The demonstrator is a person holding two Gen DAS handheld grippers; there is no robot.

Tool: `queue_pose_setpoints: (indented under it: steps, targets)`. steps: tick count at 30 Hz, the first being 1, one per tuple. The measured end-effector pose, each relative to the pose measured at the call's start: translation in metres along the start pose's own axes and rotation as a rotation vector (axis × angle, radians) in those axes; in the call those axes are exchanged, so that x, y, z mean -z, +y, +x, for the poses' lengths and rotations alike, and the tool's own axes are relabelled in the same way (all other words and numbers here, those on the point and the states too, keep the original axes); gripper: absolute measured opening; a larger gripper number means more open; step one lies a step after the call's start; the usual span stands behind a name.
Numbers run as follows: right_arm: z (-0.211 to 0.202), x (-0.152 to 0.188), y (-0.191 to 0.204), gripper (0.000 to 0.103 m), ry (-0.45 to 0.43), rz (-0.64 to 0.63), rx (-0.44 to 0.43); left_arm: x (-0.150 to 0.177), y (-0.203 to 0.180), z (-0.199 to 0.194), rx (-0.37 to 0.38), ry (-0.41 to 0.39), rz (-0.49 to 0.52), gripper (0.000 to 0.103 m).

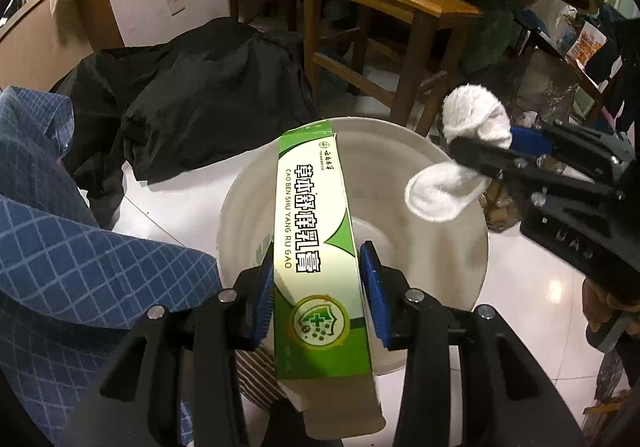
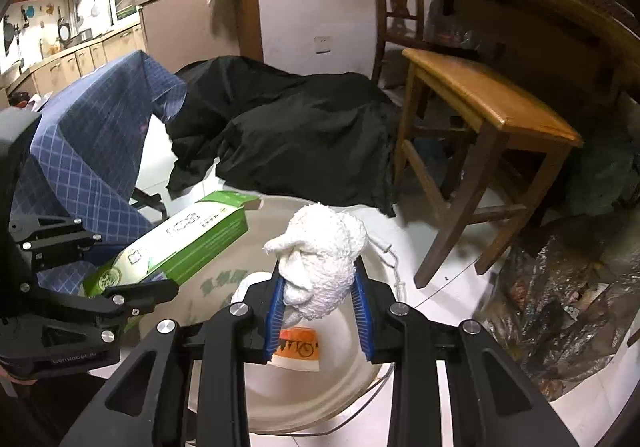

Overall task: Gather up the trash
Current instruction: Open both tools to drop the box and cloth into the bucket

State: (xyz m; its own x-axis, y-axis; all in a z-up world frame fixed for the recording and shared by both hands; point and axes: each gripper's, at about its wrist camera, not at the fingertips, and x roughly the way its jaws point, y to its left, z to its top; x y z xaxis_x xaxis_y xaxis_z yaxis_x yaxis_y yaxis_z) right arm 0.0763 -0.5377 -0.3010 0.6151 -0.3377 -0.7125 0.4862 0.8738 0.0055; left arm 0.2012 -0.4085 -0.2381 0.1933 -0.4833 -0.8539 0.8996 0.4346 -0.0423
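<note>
Left gripper (image 1: pixel 318 287) clamped on green-and-white ointment carton (image 1: pixel 316 247), held over white bucket (image 1: pixel 460 287). Right gripper (image 2: pixel 320 311) pinching crumpled white tissue wad (image 2: pixel 324 259) above the same bucket, beside wooden stool (image 2: pixel 492 103).

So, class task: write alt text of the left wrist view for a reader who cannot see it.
The left gripper clamps a green and white carton over a white bucket. At right, the right gripper pinches a crumpled white tissue above it.
</note>
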Motion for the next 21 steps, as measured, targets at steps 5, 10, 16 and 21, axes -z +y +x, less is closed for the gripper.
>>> queue_pose_setpoints:
  steps: [5, 10, 16, 21]
  targets:
    - [0.010, 0.000, 0.008, 0.033, 0.017, -0.022, -0.029, 0.000, 0.003, 0.004, -0.013, 0.005, -0.005, 0.040]
    - [0.017, -0.004, 0.010, 0.033, 0.031, -0.014, -0.051, -0.001, 0.008, 0.006, -0.006, -0.002, -0.039, 0.041]
    - [0.023, -0.008, 0.009, 0.048, 0.034, -0.004, -0.050, -0.002, 0.009, 0.010, -0.003, -0.009, -0.052, 0.056]
    - [0.027, -0.009, 0.006, 0.050, 0.031, 0.013, -0.058, -0.001, 0.006, 0.010, -0.003, -0.010, -0.036, 0.056]
